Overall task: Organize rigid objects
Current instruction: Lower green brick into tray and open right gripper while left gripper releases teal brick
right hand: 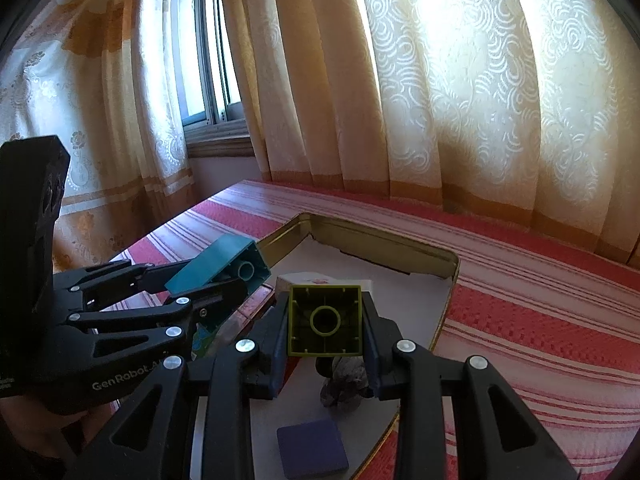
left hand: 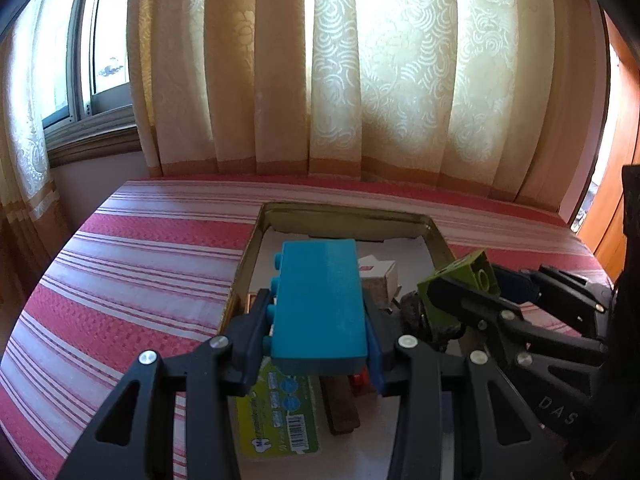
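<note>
- Left wrist view: the left gripper point(left hand: 320, 332) clamps the blue brick point(left hand: 320, 304) above the tin point(left hand: 438, 236). Keep it level; avoid the green brick point(left hand: 460, 292).
- Right wrist view: the right gripper point(right hand: 325, 344) clamps the green brick point(right hand: 325, 320) over the tin point(right hand: 400, 240). Hold the squeeze steady.

Ahead of the left gripper point(left hand: 320, 344), striped cloth point(left hand: 140, 264) is lying bare on its left; the right gripper point(left hand: 472, 292) is crowding its right. Below both, a stone point(right hand: 346, 380), purple tile point(right hand: 312, 450) and card point(left hand: 280, 416) are cluttering the tin tray point(right hand: 380, 240).
</note>
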Demonstrator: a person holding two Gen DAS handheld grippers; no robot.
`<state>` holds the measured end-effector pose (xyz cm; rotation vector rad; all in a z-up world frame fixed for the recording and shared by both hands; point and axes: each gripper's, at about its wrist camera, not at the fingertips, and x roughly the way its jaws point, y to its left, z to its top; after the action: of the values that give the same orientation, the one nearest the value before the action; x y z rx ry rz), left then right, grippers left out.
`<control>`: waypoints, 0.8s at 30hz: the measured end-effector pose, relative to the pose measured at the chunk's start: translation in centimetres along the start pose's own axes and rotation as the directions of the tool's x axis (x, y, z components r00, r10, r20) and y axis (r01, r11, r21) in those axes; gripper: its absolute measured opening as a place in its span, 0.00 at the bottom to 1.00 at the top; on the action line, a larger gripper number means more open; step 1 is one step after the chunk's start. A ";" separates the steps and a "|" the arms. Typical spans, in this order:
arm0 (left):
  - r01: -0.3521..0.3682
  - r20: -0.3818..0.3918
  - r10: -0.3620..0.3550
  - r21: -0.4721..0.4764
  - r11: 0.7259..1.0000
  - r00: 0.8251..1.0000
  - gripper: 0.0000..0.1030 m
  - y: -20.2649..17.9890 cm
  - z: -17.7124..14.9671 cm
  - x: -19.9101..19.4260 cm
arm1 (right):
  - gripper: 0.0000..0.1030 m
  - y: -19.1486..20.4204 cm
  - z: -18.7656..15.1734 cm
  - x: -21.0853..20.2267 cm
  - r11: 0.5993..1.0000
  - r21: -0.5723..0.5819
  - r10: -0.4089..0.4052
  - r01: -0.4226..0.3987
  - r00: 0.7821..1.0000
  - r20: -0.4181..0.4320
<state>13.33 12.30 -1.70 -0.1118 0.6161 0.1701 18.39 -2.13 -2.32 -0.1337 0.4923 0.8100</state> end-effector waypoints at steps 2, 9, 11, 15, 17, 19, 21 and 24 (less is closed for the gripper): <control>-0.007 -0.020 0.007 0.011 1.000 1.000 0.40 0.0 0.1 0.4 | 0.33 0.1 0.0 0.2 1.000 -0.005 0.000 0.000 1.000 -0.009; -0.005 -0.064 0.007 0.022 1.000 0.998 0.40 -0.1 -0.1 1.2 | 0.33 0.3 -0.2 0.9 1.000 -0.011 0.002 -0.002 0.999 -0.036; -0.007 -0.067 0.008 0.023 1.000 0.998 0.40 -0.2 -0.2 1.3 | 0.33 0.3 -0.4 0.8 1.000 -0.012 0.010 -0.010 0.999 -0.041; -0.016 -0.063 0.018 0.027 1.000 0.998 0.41 -0.2 -0.5 1.3 | 0.33 0.5 -0.5 0.7 1.000 -0.017 0.007 -0.008 0.999 -0.034; -0.010 -0.063 0.011 0.023 1.000 0.998 0.41 -0.2 -0.5 1.3 | 0.37 0.4 -0.4 0.5 1.000 -0.009 0.015 -0.015 1.000 -0.019; -0.018 -0.050 0.019 0.025 1.000 0.999 0.47 -0.2 -0.4 1.1 | 0.47 0.1 -0.3 0.2 1.000 0.004 0.009 -0.009 1.000 -0.005; -0.030 -0.033 0.031 0.028 0.999 0.999 0.60 -0.2 -0.4 0.8 | 0.53 -0.4 -0.4 -0.1 1.000 0.025 0.014 -0.015 1.000 0.008; -0.038 -0.007 0.039 0.020 0.999 0.999 0.74 0.0 -0.3 0.2 | 0.63 -1.0 -0.6 -0.9 0.998 0.054 0.012 -0.014 0.999 0.032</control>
<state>13.29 12.27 -2.05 -0.0812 0.6270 0.2008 18.37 -3.54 -2.52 -0.0672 0.4850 0.8100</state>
